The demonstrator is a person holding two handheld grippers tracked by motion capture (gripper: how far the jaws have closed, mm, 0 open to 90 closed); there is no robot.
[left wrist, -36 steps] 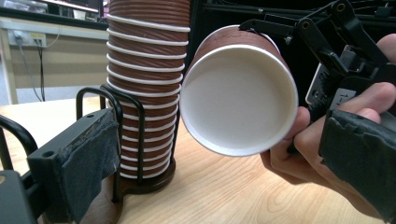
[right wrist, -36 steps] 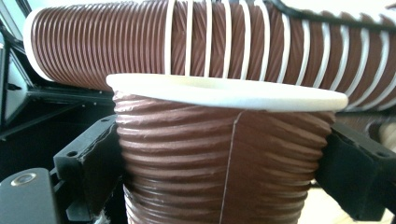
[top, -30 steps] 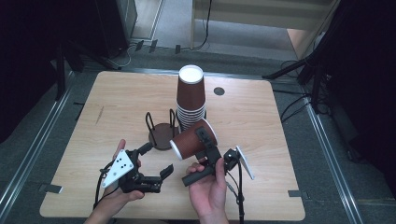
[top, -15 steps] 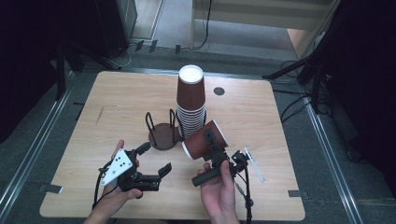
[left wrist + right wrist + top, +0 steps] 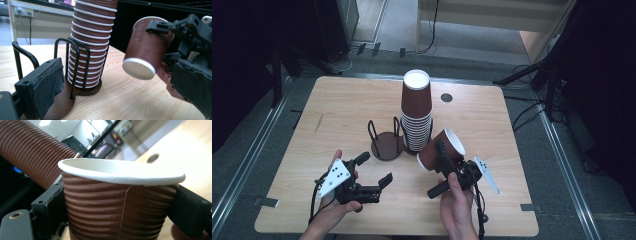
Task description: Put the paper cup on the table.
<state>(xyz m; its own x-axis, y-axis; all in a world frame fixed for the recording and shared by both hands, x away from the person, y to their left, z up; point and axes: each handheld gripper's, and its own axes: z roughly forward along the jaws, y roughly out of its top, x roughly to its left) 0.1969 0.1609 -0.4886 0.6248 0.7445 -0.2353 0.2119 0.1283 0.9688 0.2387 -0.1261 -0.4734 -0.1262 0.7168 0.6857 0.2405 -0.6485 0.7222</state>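
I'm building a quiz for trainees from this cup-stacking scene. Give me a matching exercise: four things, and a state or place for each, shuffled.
Things:
1. ribbed brown paper cup
2. tall stack of brown paper cups
3. left gripper
4. dark round wire cup holder

States:
A. open, holding nothing
B. tilted, clamped between black jaws
C. upside down, white base on top
D. on the table, left of the stack

Pairs: 1-B, 2-C, 3-A, 4-D

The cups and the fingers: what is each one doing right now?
Cup: tilted, off the table, clamped in the right gripper.
Stack: upright in the holder, upside down.
Holder: standing on the table.
Left gripper: fingers open, holding nothing.
Right gripper: shut on the cup.
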